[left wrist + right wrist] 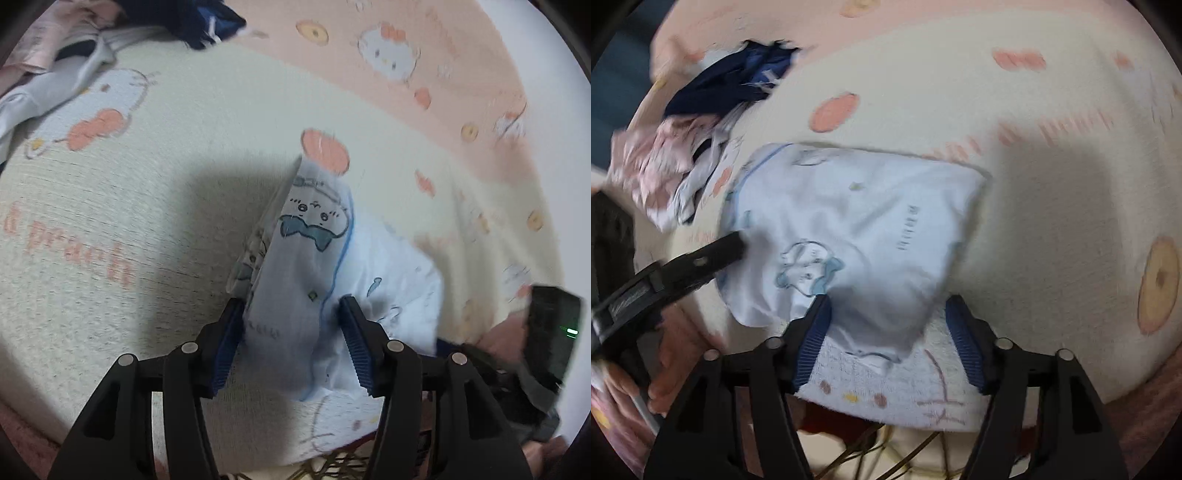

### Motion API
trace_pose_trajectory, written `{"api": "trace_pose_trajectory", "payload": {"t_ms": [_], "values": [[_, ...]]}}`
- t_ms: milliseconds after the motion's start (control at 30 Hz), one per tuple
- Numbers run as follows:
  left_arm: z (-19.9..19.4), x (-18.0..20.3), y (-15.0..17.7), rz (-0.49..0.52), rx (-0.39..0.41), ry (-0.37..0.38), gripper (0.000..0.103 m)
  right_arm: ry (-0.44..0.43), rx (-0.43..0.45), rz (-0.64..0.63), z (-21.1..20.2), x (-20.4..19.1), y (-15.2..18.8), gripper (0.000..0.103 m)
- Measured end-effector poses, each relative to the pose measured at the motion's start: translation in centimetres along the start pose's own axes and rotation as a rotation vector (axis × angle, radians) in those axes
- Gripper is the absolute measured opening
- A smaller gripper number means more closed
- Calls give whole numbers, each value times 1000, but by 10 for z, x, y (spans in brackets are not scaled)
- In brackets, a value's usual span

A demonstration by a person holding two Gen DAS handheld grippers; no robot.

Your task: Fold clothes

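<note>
Here both tools, left [291, 317] and right [888, 325], gape around the soft, thin printed garment [857, 221].

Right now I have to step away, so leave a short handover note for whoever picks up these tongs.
Left tongs: open, fingers either side of a raised fold of the light blue printed garment; no firm grip visible.
Right tongs: open, straddling the garment's near edge, not gripping.
The garment lies on the cream and pink blanket, partly folded, one side standing up.
The pile of unfolded clothes waits at the far corner.
Left: close on the fold, finish and flatten it, then start the pile.
</note>
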State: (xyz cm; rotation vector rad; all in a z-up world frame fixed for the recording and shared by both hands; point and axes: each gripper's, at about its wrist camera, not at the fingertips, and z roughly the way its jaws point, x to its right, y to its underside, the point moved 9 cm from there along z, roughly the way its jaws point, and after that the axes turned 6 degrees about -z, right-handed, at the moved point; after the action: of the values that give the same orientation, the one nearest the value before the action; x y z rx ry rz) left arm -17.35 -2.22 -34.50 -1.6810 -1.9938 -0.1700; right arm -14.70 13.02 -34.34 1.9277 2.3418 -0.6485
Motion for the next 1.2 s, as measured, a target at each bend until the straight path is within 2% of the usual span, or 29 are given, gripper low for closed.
{"api": "trace_pose_trajectory", "payload": {"t_ms": [33,67,100,133,233,267,333,400,433,467,500,533,567,600,667,733,800,867,900,967,1033,1067,1133,1200], "values": [[0,2,0,12,6,1,44,19,4,-42,0,-5,0,50],[0,6,0,14,4,17,38,20,10,-56,0,-7,0,48],[-2,9,0,4,4,41,33,11,17,-55,-1,-8,0,40],[-5,12,1,-4,13,51,29,1,27,-46,-2,-7,0,33],[-16,22,6,-19,4,120,27,-2,57,-14,-13,1,-6,21],[-21,27,8,-22,-5,164,27,22,73,-16,-19,5,-9,20],[-27,27,8,3,16,121,30,125,105,-52,-32,15,-16,19],[-34,27,8,28,38,77,33,151,87,-46,-34,25,-18,20],[-33,21,7,9,36,63,37,155,72,-37,-34,29,-18,21],[-32,16,6,-10,35,49,38,147,53,-15,-31,32,-15,22],[-30,11,4,-30,33,35,39,131,31,15,-28,35,-12,28],[-31,8,5,-62,14,67,40,124,23,30,-27,37,-10,32],[-32,8,6,-63,13,67,40,120,21,38,-29,37,-10,33],[-34,8,8,-64,13,67,40,125,36,36,-34,36,-12,38],[-40,8,12,-47,31,17,40,142,87,22,-47,33,-19,41],[-44,12,26,-41,10,13,40,138,140,-21,-63,22,-24,41],[-43,20,44,-12,-40,29,40,59,112,-98,-63,-1,-18,41],[-41,18,60,25,-74,-4,40,2,77,-165,-60,-18,-9,41],[-36,20,67,56,-85,-37,40,9,67,-186,-57,-20,-6,41],[-30,22,70,80,-97,-56,40,21,46,-228,-51,-25,0,41],[-24,26,69,83,-101,-37,40,34,26,-270,-46,-30,7,41],[-23,26,67,84,-99,-34,39,40,16,-291,-43,-33,10,41],[-25,28,62,84,-70,-14,19,53,-4,-333,-37,-38,16,40],[-30,27,55,78,-26,-20,18,66,-24,-375,-31,-42,22,40]]}}
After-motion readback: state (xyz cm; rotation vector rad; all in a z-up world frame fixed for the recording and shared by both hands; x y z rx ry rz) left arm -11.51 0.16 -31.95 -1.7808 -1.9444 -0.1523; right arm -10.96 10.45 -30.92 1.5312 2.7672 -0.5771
